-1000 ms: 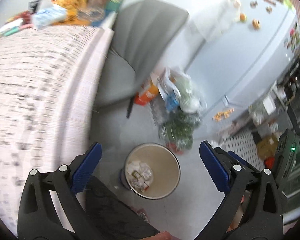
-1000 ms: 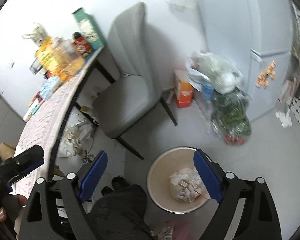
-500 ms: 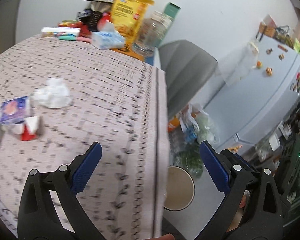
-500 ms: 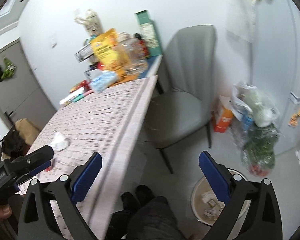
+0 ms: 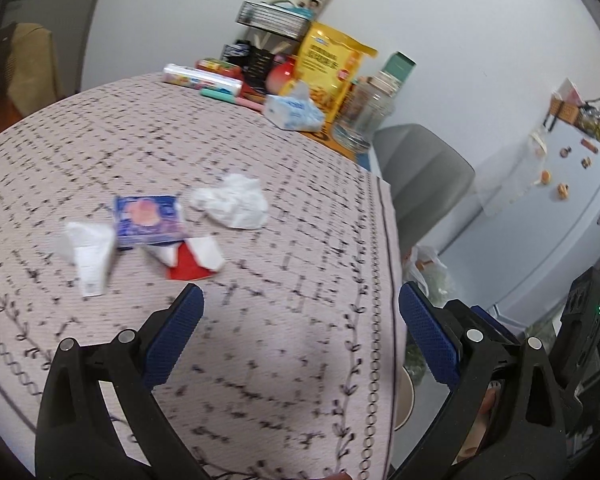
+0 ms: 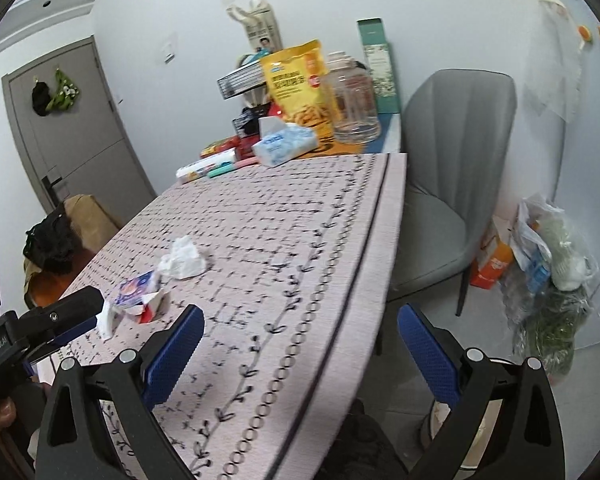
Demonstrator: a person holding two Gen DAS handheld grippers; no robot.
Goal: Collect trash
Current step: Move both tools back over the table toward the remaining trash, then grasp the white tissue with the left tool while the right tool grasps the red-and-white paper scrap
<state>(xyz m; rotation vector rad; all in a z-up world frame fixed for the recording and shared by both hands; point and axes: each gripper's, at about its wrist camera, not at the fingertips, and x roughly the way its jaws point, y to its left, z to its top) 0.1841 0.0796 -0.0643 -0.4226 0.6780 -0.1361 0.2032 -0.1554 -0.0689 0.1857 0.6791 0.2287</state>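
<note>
you have swung both tools up from the waste bin (image 6: 436,420) on the floor to the bench (image 5: 300,360), so another pickup comes next; left tool (image 5: 300,332) and right tool (image 6: 300,344) gape wide, empty. ahead lie a red-white wrapper (image 5: 192,260), a blue packet (image 5: 148,216), then a crumpled tissue (image 5: 236,200)

Four trash scraps (image 5: 152,220), two tissues (image 5: 232,200)

A yellow snack bag (image 6: 298,82), glass jar (image 6: 354,108) and tissue pack (image 6: 284,144) are standing at the desk's (image 6: 300,216) far end; a grey chair (image 6: 448,184) is sitting beside it.
</note>
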